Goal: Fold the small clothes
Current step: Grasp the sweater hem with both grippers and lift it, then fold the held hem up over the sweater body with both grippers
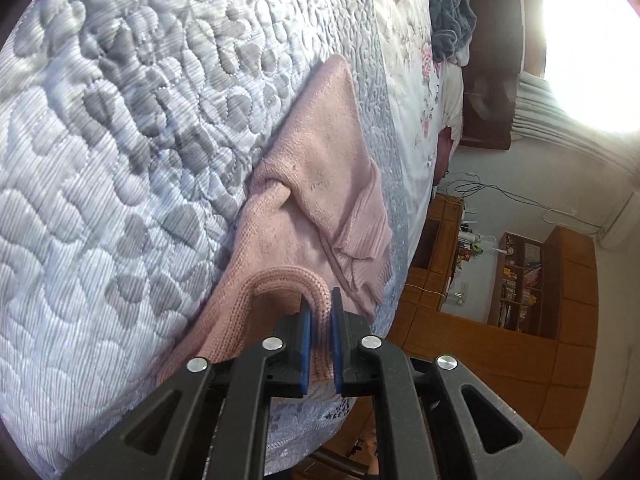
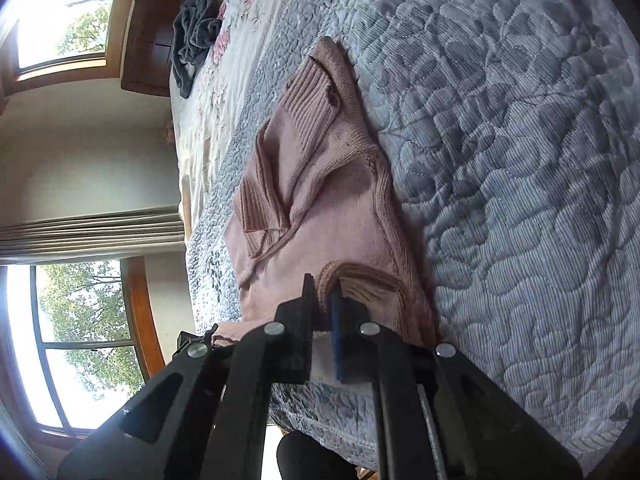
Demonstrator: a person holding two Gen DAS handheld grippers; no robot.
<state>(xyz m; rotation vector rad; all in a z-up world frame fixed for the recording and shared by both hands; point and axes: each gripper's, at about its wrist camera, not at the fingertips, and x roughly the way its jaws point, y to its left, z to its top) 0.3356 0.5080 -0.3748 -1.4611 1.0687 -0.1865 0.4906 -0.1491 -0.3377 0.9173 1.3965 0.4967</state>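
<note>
A small pink knit sweater (image 1: 320, 184) lies on a blue-grey quilted bedspread (image 1: 120, 160), its sleeves folded across the body. In the left wrist view my left gripper (image 1: 320, 300) is shut on the ribbed edge of the sweater near the bed's edge. The right wrist view shows the same pink sweater (image 2: 320, 184) with a ribbed sleeve cuff (image 2: 308, 96) lying on top. My right gripper (image 2: 324, 292) is shut on the sweater's knit edge at the near end.
A dark grey garment (image 2: 196, 36) lies crumpled at the far end of the bed on a floral sheet (image 2: 224, 64). Beyond the bed are windows (image 2: 80, 340), curtains (image 2: 92, 236), a wooden headboard, and wooden shelves (image 1: 520, 280).
</note>
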